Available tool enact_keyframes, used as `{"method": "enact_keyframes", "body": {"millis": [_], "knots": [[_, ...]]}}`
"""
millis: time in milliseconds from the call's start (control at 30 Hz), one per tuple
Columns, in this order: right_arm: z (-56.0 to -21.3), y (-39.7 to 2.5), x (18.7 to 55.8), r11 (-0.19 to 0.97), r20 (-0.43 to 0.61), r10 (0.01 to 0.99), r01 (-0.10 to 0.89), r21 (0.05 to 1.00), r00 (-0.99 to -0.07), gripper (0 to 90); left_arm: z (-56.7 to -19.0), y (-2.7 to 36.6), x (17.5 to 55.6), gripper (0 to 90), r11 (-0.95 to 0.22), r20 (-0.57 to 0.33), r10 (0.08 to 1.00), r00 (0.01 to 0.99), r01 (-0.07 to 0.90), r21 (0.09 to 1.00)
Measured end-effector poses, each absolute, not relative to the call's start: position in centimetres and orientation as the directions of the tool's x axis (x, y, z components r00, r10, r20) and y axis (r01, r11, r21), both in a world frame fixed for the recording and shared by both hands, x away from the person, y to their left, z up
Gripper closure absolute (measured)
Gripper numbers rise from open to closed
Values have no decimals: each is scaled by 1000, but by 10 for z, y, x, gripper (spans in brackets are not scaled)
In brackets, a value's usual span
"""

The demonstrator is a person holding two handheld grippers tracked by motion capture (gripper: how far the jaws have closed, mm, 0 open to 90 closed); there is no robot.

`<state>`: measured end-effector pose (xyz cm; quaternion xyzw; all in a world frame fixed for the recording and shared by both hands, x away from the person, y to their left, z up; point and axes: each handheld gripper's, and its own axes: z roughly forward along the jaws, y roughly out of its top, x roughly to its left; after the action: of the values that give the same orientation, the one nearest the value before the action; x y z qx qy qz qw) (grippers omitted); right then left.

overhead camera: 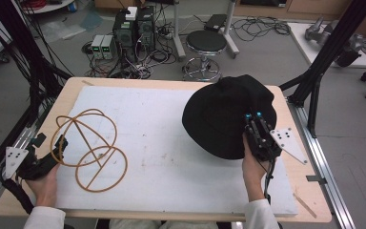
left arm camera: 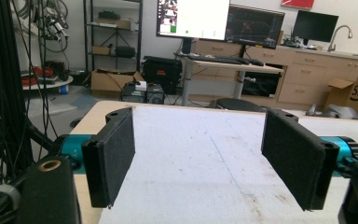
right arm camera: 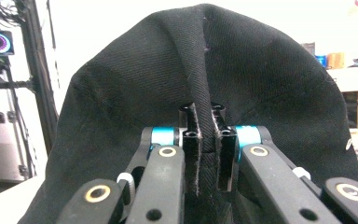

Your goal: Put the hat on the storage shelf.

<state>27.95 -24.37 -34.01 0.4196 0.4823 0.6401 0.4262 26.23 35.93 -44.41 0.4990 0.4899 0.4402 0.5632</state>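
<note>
So the right gripper (overhead camera: 253,118) has its jaws pinched tight on a fold of the black hat (overhead camera: 224,114), which sits on the right side of the white mat (overhead camera: 171,143), partly lifted. The grip is only on a thin ridge of cloth (right arm camera: 204,116), so I'd guess the fabric could slide out if it's pulled fast, or the hat just flops and drags. The left gripper (overhead camera: 59,143) is spread wide open beside the wire stand (overhead camera: 88,150) on the left, holding nothing. That stand looks light and tippy; a bump from the open jaws could roll it. Well apart otherwise, nothing between hat and stand.
</note>
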Motion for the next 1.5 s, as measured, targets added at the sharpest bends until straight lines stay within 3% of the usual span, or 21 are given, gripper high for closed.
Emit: {"method": "enact_keyframes", "body": {"millis": [433,700,1500], "knots": [[-299,-203,294,-152,68,917,-186,971,-394,858,-444,358,262,261,124,-122,983,136,-9,992],[-274,-160,297,-215,79,854,-210,954,-515,858,-444,359,262,261,129,-126,983,135,-10,992],[-253,-69,313,-376,153,656,-145,915,-739,858,-445,361,260,261,131,-128,983,131,-11,991]]}}
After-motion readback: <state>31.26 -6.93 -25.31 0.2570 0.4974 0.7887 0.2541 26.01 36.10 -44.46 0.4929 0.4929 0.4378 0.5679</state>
